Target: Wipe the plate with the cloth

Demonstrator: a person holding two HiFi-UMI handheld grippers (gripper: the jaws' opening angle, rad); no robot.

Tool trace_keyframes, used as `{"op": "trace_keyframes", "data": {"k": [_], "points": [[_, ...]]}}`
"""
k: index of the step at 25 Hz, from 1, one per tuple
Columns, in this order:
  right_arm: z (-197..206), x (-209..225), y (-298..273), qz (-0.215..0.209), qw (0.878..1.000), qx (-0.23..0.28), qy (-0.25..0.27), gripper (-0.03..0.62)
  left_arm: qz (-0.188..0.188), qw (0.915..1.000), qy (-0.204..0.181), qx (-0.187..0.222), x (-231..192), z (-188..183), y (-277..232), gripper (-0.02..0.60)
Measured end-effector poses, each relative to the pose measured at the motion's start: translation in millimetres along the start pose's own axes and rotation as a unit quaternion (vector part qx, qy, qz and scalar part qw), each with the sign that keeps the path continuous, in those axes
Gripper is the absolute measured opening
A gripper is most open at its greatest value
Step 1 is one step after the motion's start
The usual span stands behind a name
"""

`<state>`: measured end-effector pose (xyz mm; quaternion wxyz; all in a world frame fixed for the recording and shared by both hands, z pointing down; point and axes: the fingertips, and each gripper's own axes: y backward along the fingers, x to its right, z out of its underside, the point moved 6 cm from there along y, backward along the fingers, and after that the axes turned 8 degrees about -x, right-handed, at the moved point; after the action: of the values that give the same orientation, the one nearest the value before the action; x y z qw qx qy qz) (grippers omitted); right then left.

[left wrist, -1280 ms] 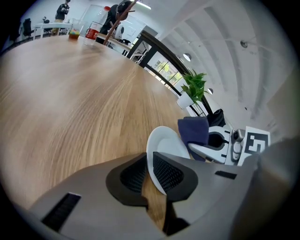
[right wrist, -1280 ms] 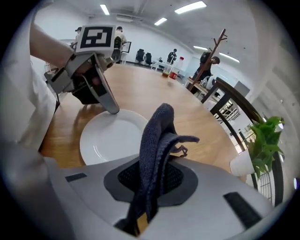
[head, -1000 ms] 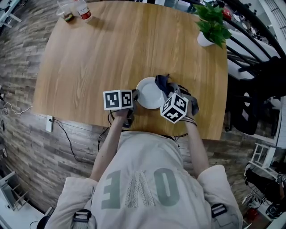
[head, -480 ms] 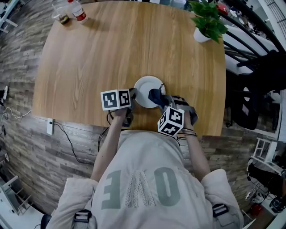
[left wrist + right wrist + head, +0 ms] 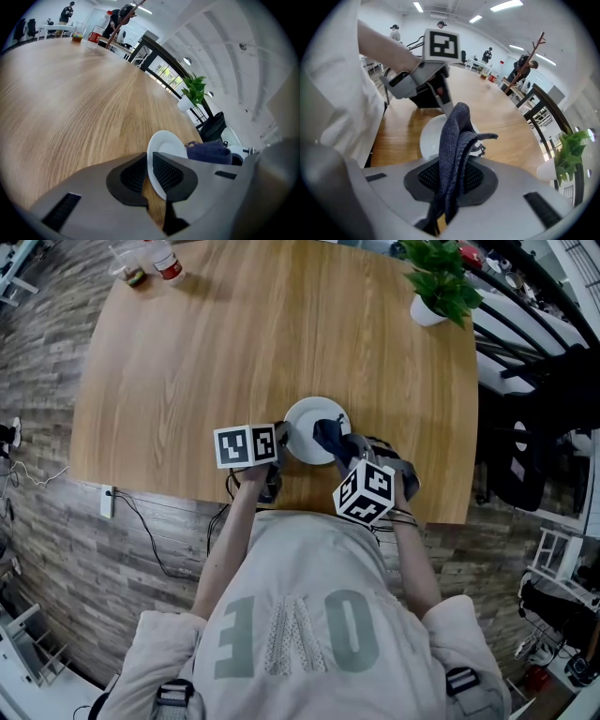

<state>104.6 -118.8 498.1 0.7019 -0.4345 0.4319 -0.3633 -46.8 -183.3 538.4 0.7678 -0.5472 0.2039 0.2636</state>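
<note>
A small white plate (image 5: 305,423) sits near the front edge of the wooden table (image 5: 234,343). My left gripper (image 5: 280,437) is shut on the plate's left rim; in the left gripper view the rim of the plate (image 5: 161,143) runs between the two pads (image 5: 169,174). My right gripper (image 5: 344,454) is shut on a dark blue cloth (image 5: 330,435), which lies over the plate's right side. Seen from the right gripper, the cloth (image 5: 457,140) stands up out of the jaws above the plate (image 5: 427,138), with the left gripper (image 5: 436,96) just beyond.
A potted plant (image 5: 441,287) stands at the table's far right corner. A bottle (image 5: 165,261) and a cup (image 5: 128,263) are at the far left corner. A dark chair (image 5: 525,446) is off the table's right edge. People stand far off in the room.
The right gripper drew the cloth from the plate's far right rim back toward me and onto the plate's right side. The left gripper kept its hold on the rim.
</note>
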Motion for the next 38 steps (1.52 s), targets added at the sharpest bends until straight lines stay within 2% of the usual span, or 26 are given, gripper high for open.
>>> {"op": "trace_keyframes", "data": {"k": [6,14,18,22,28,32,36,38], "points": [[-16.7,57.4,-30.1,0.052,0.998,-0.025,0.013,0.061,0.000,1.0000,0.002,0.000,0.1,0.3,-0.9,0.044],[-25.5,52.3,-50.2,0.061,0.995,-0.049,0.057,0.060,0.000,1.0000,-0.001,0.001,-0.5,0.3,-0.6,0.044],[-24.4,37.3,-49.1,0.045,0.995,-0.053,0.072,0.060,0.001,1.0000,0.001,0.001,-0.3,0.0,-0.6,0.044],[-23.1,17.4,-42.2,0.010,0.997,-0.046,0.067,0.060,-0.003,1.0000,-0.002,0.003,0.6,0.7,-0.5,0.044],[-20.8,-23.6,-25.4,-0.040,0.993,-0.040,0.099,0.060,-0.005,1.0000,-0.003,0.005,-0.5,-0.3,-1.5,0.044],[-18.8,-40.4,-14.9,-0.046,0.992,-0.038,0.111,0.060,-0.005,1.0000,-0.003,0.004,0.1,-0.1,-1.6,0.044],[-21.2,-46.3,-8.7,-0.069,0.992,-0.020,0.099,0.061,-0.005,1.0000,-0.003,0.004,0.4,0.1,-1.1,0.044],[-25.5,-33.8,-7.3,-0.060,0.996,0.000,0.072,0.060,-0.002,1.0000,-0.002,0.003,1.0,-0.3,-1.7,0.044]]}}
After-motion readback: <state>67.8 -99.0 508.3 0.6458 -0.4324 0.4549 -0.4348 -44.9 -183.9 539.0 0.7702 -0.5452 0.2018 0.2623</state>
